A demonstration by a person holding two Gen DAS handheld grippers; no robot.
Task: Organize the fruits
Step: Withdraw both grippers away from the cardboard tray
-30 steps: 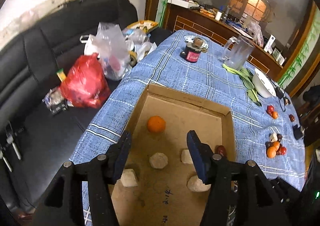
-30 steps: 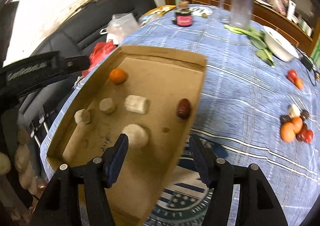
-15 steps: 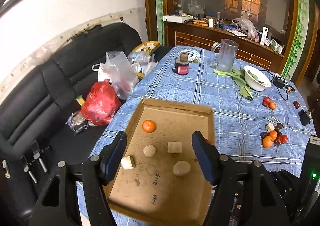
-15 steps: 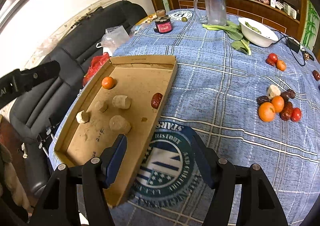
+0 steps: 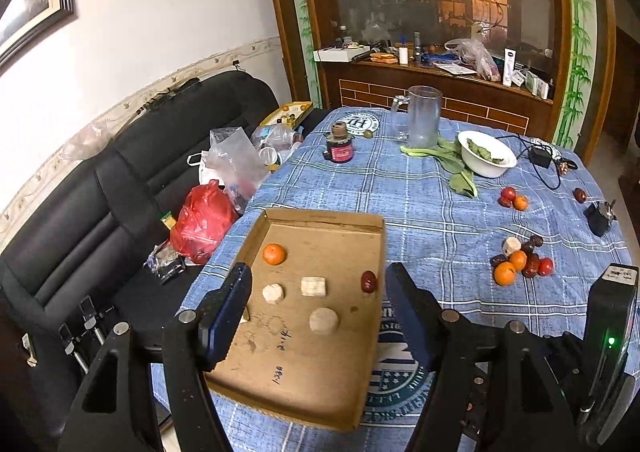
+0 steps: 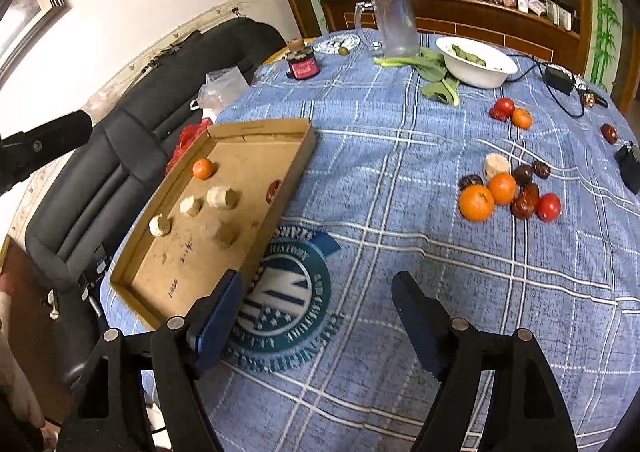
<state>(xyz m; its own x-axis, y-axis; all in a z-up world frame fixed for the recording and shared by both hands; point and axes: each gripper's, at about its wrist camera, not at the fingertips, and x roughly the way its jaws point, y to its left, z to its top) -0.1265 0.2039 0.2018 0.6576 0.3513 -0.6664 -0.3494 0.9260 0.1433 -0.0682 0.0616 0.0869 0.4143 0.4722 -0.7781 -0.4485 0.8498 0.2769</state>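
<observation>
**Two empty grippers above a fruit-sorting table**

A shallow brown cardboard tray [image 5: 320,219] sits at the left edge of a blue plaid tablecloth [image 6: 400,252]. Inside lie 1 small orange mandarin [image 5: 274,254], 1 dark red date [image 5: 368,281] and 4 pale beige chunks [image 5: 323,320]. Well to the right, a loose cluster of fruit [image 6: 508,191] waits: 2 oranges, a red tomato, dark dates.

The left gripper [image 5: 318,304] hovers over the tray, jaws spread, holding nothing. The right gripper [image 6: 316,316] hangs over bare cloth, its jaws opening, nothing between them.

The fruits look light, round and likely to roll. The tomato probably bruises easily. Gripping each across its widest middle seems safest.
</observation>
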